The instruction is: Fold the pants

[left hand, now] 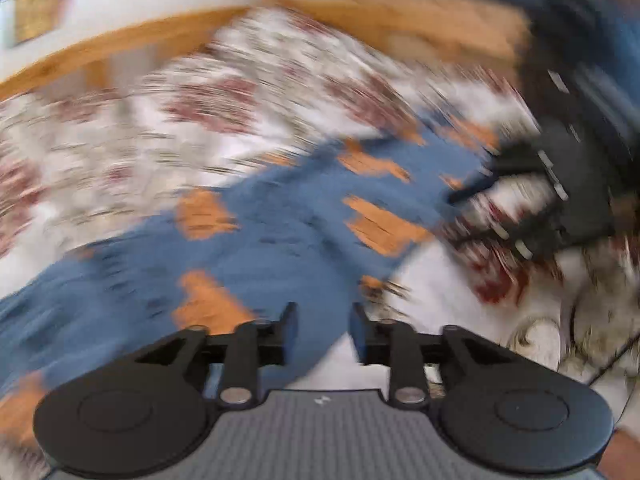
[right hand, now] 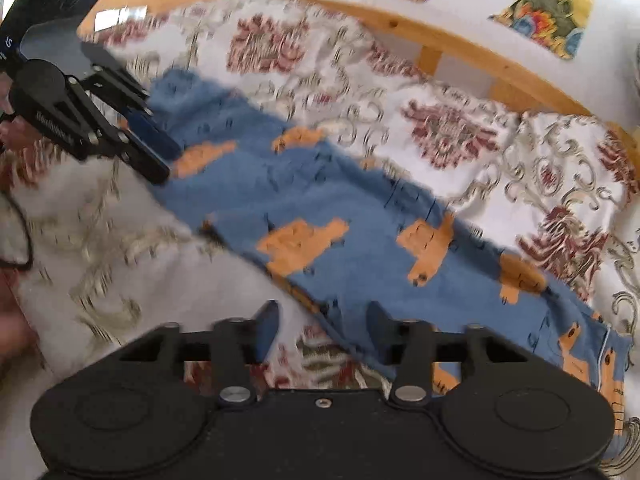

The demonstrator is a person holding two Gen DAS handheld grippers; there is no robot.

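Both grippers blk: left gripper (left hand: 323, 330) grey ribbed body, right gripper (right hand: 323, 332) blk, silver pivot screws.

Pants (right hand: 320, 196) blue with orange animal-like patches and small dark marks; same blue/orange print, blurred, in left wrist view. Bedspread (right hand: 452, 132) white with dark red floral medallions and grey-beige scrolls; bed frame (right hand: 460, 46) light orange-brown wood, wall hanging (right hand: 548, 4) yellow, blue, orange and dark green. Both grippers black: left gripper (left hand: 323, 322) has a grey textured body, right gripper (right hand: 322, 322) dark blue finger pads (right hand: 267, 330).
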